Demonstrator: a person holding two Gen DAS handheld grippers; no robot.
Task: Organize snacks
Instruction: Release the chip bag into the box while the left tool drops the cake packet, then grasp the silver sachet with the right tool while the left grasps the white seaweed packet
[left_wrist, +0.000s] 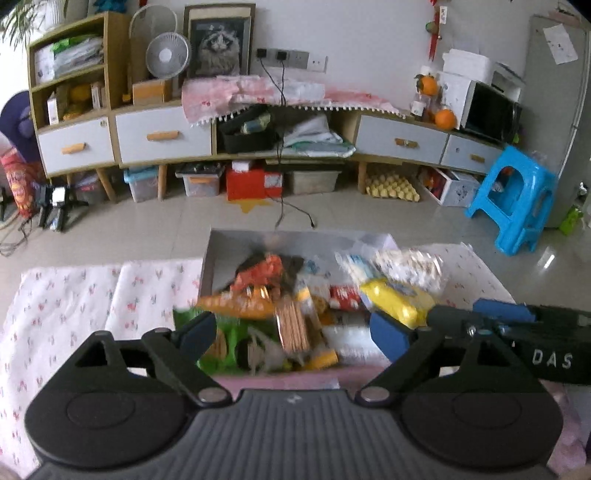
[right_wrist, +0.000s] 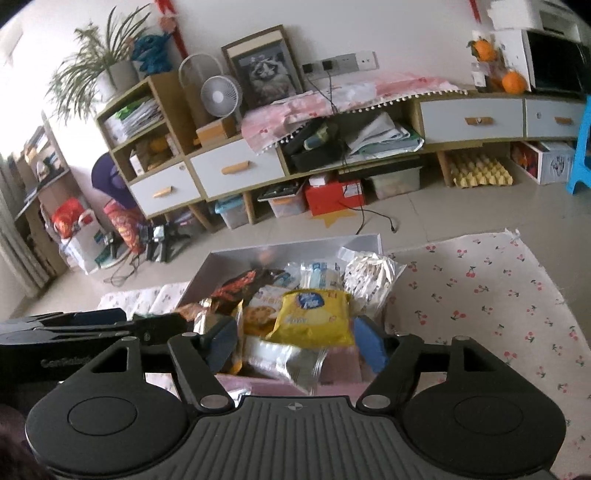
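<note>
Yellow packet lies between right gripper's apparently open jaws.

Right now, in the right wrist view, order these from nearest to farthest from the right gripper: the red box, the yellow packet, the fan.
1. Yellow packet: in the box of snacks, just above the right gripper.
2. Red box: on the floor under the cabinet.
3. Fan: on the cabinet, against the wall.

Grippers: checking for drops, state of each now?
Left gripper: open, holding nothing, above the snack box.
Right gripper: open, yellow packet between, unpressed.
</note>
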